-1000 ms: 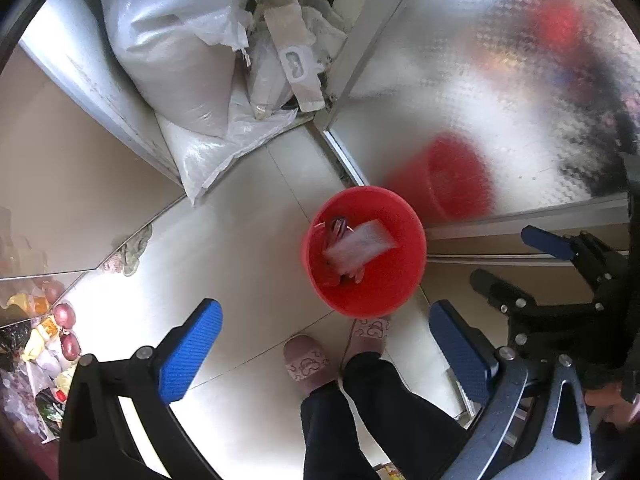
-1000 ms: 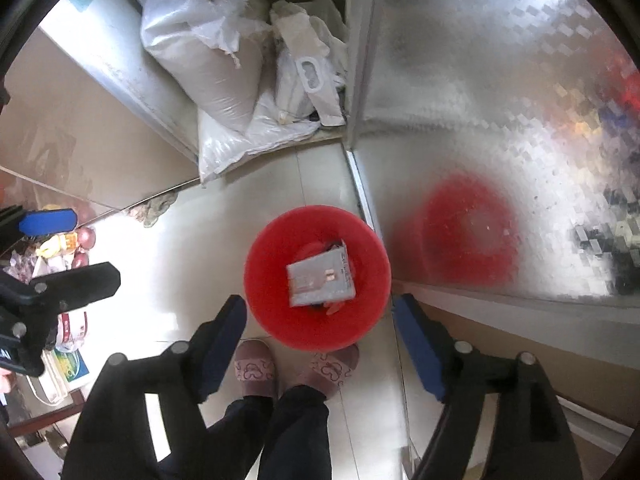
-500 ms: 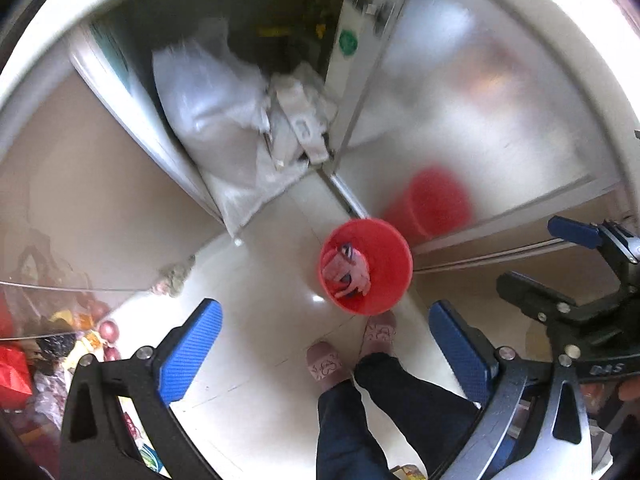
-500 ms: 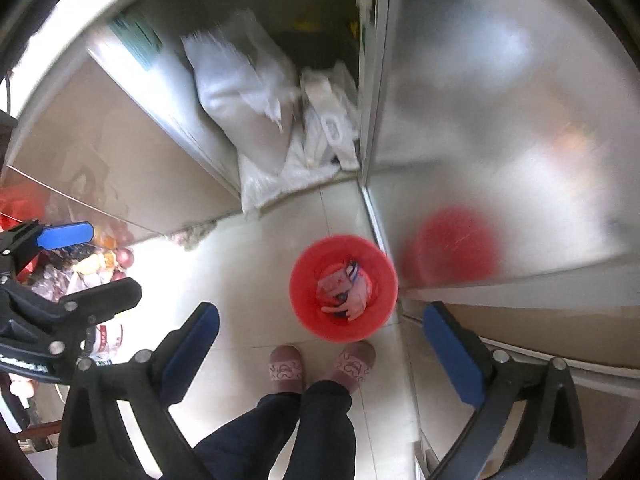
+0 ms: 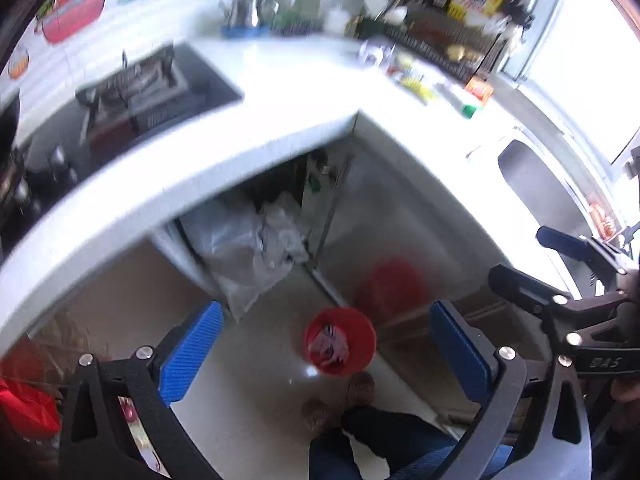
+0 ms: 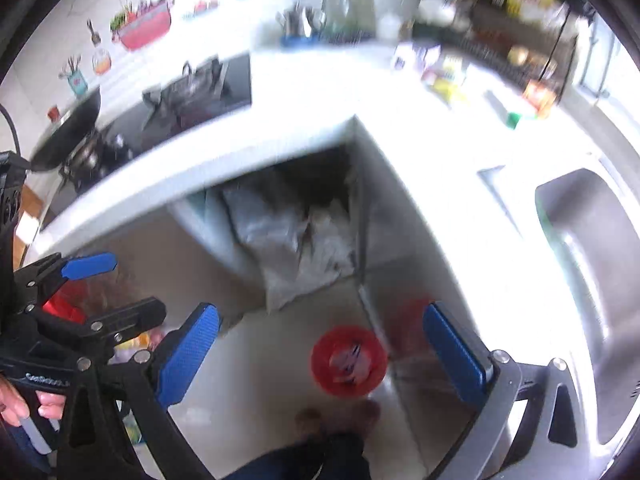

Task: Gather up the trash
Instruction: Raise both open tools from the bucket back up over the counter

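A red bucket (image 5: 340, 342) stands on the floor far below, with white and pink wrappers (image 5: 330, 345) inside it. It also shows in the right wrist view (image 6: 349, 362) with the trash (image 6: 347, 361) in it. My left gripper (image 5: 324, 354) is open and empty, high above the bucket. My right gripper (image 6: 328, 356) is open and empty too, at about counter height. Small packets (image 5: 416, 80) lie on the white counter (image 5: 288, 92) near the rack; they also show in the right wrist view (image 6: 448, 76).
A gas hob (image 5: 136, 92) sits left on the L-shaped counter, a steel sink (image 6: 588, 248) right. A dish rack (image 5: 440, 36) and bottles line the back. White sacks (image 5: 256, 248) fill the open cupboard below. The person's feet (image 5: 336, 400) stand by the bucket.
Both grippers have risen quickly from just above the bucket to above counter height. The bucket looks much smaller and the counter, hob and sink have come into view. Both stay open.
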The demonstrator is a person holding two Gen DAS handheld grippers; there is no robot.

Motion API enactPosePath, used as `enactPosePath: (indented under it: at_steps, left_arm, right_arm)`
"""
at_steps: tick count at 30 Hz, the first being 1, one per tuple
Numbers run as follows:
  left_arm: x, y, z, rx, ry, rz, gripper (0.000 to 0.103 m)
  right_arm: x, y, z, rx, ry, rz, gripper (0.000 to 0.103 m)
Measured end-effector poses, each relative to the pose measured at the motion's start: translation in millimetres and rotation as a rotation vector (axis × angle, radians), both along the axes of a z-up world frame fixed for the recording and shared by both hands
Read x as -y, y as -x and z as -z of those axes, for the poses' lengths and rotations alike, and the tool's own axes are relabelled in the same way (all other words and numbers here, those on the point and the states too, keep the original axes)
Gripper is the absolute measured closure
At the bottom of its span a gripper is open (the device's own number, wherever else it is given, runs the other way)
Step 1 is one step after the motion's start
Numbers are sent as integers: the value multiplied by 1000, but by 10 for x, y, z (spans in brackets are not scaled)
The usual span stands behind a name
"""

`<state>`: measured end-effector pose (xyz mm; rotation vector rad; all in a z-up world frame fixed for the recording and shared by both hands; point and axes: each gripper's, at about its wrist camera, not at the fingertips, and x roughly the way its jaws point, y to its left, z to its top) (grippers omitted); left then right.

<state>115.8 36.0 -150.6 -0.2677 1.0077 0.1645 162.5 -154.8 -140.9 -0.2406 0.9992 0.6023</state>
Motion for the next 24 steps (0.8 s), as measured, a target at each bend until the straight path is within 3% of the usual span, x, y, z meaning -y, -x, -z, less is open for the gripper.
enactPosePath:
  at_steps: [10,12,16,24]
  left_arm:
    - [122,-134,-778,144,-81,80,0]
    - [119,-155,-857,177,-78,79,0]
    - [134,-273,-1013,204,-58,103,0]
    - [227,-570,-1212,217,-81,150,0]
  right_arm:
    - [93,-10,-650,167,14,56,1]
    - [169,-42,-798,171,-32,63,1]
    - [195,-96,-974,183,-28,75,1]
    - [256,-311,-1091,201,-35,117,1]
